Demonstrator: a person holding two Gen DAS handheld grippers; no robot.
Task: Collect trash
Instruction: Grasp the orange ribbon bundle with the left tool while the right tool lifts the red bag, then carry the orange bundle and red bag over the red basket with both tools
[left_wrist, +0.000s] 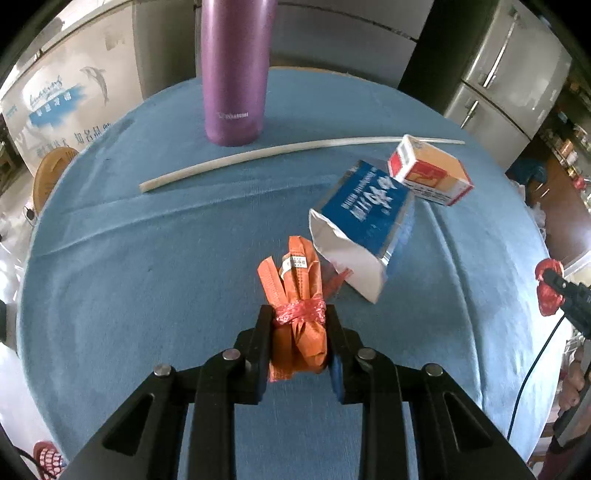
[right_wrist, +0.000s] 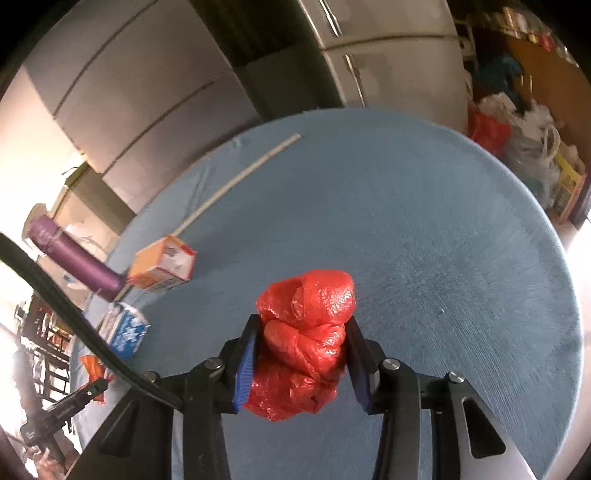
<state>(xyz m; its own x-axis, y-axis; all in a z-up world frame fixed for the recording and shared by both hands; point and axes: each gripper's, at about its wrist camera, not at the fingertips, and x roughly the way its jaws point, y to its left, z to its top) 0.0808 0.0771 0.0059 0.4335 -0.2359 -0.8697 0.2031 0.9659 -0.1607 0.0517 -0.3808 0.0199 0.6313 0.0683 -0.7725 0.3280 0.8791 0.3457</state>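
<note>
Orange bundle (left_wrist: 297, 314), tied with red string, sits clamped in our left gripper (left_wrist: 299, 332), long axis along the fingers. Our right gripper (right_wrist: 301, 354) squeezes a red plastic bag (right_wrist: 306, 343). The blue carton (left_wrist: 364, 218) lies just beyond the left one.

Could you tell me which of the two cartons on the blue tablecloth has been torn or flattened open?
The blue carton, lying nearest the orange bundle: its white end gapes open and crumpled. The orange-and-red carton behind it keeps its boxy shape, closed.
</note>
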